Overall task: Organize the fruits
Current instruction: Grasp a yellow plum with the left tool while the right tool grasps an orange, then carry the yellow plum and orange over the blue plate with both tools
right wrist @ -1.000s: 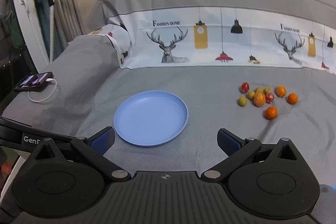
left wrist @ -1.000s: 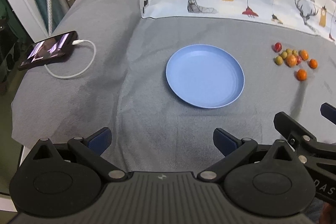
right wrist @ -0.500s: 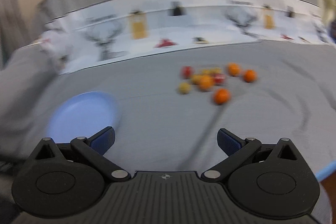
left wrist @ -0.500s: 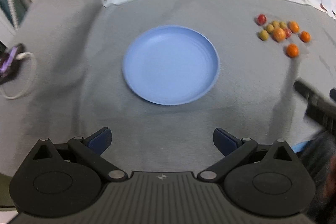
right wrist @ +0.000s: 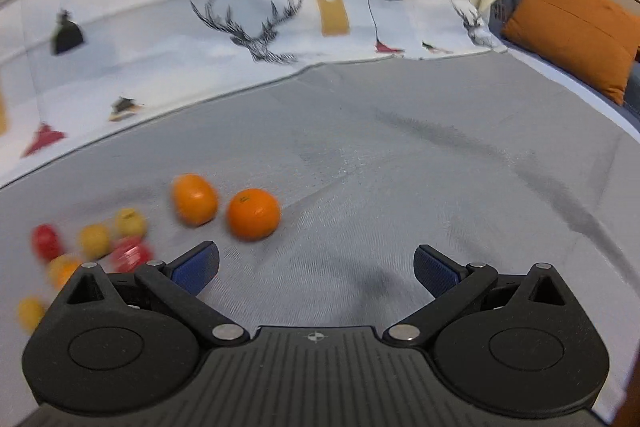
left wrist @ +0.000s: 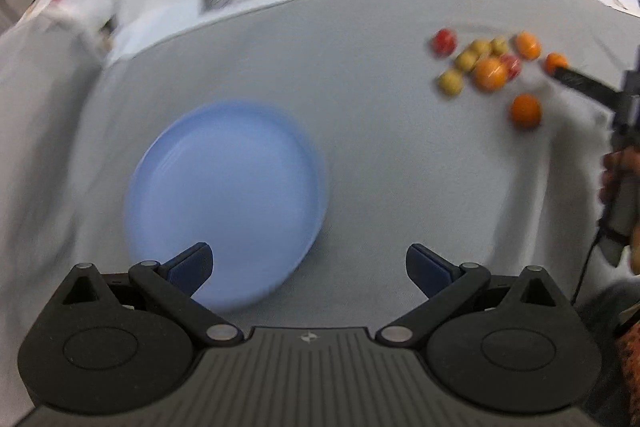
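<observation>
A pile of small fruits (left wrist: 488, 67), orange, yellow and red, lies on the grey bedspread at the upper right of the left wrist view. An empty blue plate (left wrist: 224, 203) sits to their left. My left gripper (left wrist: 308, 267) stands open, its left finger over the plate's near rim. The right wrist view is close to the fruits: two oranges (right wrist: 253, 214) (right wrist: 195, 199) just ahead and left of my open right gripper (right wrist: 316, 267), with smaller yellow and red fruits (right wrist: 96, 241) further left. One finger of the right gripper (left wrist: 576, 81) reaches beside the far-right orange.
A white sheet printed with deer and lamps (right wrist: 256, 27) runs along the back of the grey bedspread (right wrist: 400, 167). An orange cushion (right wrist: 576, 27) lies at the far right. A person's hand (left wrist: 620, 183) holds the right gripper.
Both grippers have moved forward and to the right. The right one has closed in on the fruits, which now look much larger. The plate has slid to the lower left of the left wrist view.
</observation>
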### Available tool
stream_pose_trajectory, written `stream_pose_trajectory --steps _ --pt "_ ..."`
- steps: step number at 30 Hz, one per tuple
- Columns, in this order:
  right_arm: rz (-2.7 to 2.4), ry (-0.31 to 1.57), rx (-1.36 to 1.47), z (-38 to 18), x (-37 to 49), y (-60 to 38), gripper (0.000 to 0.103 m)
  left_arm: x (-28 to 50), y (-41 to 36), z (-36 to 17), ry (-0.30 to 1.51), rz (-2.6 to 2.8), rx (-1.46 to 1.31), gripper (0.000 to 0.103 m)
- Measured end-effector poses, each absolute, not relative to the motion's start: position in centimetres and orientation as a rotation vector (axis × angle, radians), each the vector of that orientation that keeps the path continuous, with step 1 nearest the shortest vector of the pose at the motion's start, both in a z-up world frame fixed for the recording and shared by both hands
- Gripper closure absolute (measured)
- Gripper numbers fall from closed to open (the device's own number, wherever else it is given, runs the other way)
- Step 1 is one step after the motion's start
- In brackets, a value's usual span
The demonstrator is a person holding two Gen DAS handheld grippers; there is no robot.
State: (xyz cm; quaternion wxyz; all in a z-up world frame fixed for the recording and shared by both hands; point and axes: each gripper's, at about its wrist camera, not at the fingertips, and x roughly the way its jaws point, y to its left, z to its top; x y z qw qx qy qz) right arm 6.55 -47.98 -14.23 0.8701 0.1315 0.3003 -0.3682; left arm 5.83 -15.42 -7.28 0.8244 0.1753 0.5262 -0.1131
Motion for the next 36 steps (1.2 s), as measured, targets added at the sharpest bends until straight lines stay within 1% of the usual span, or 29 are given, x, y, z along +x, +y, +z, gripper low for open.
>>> stream_pose_trajectory --steps 3,5,10,12,14,15,16,18,19,20,23,27,29,32,36 --pt "-0.686 0.689 0.295 -16.5 9.4 -49.4 0.001 8.4 -19.7 -9.2 1.106 -0.287 0.395 0.000" --pt "-0.674 0.714 0.278 -17.0 10.5 -49.7 0.001 10.2 -22.6 -11.1 1.103 -0.343 0.402 0.000" --pt "-0.675 0.680 0.230 -17.6 11.8 -49.7 0.001 14.8 -29.1 -16.3 1.064 -0.442 0.468 0.000" --pt "-0.649 0.679 0.238 -17.4 11.7 -50.2 0.001 16.0 -30.5 -17.8 1.056 -0.432 0.480 0.000" --pt "-0.629 0.678 0.220 -17.3 11.5 -50.3 0.001 16.7 -31.1 -18.0 1.037 -0.431 0.436 0.000" --pt "-0.623 0.679 0.210 -17.3 11.4 -50.2 0.001 16.8 -31.3 -17.8 1.021 -0.410 0.414 0.002" --pt "-0.618 0.685 0.206 -17.1 11.4 -50.3 0.001 16.8 -31.3 -17.5 1.000 -0.408 0.401 0.007" --pt "-0.618 0.678 0.215 -16.7 11.2 -50.3 0.016 16.1 -31.8 -17.3 0.977 -0.454 0.418 0.067" --pt "-0.610 0.664 0.199 -16.2 10.9 -49.9 0.045 15.9 -32.0 -17.3 0.976 -0.484 0.414 0.075" --pt "-0.587 0.657 0.177 -15.9 10.8 -49.6 0.067 15.6 -32.0 -17.2 0.966 -0.478 0.412 0.076" --pt "-0.574 0.655 0.175 -15.7 10.5 -49.5 0.067 14.6 -32.4 -17.1 0.919 -0.469 0.449 0.076" --pt "-0.677 0.534 0.167 -14.4 8.8 -50.1 0.067 13.7 -31.9 -15.5 0.902 -0.458 0.450 0.076" --pt "-0.729 0.486 0.174 -13.7 7.3 -50.5 0.067 12.9 -31.0 -13.8 0.904 -0.442 0.435 0.076" --pt "-0.774 0.469 0.169 -11.7 4.6 -50.1 0.067 10.9 -28.6 -10.3 0.913 -0.411 0.426 0.076" --pt "-0.647 0.417 0.146 -6.9 -2.0 -45.3 0.067 6.8 -23.7 -6.0 0.929 -0.420 0.407 0.076"
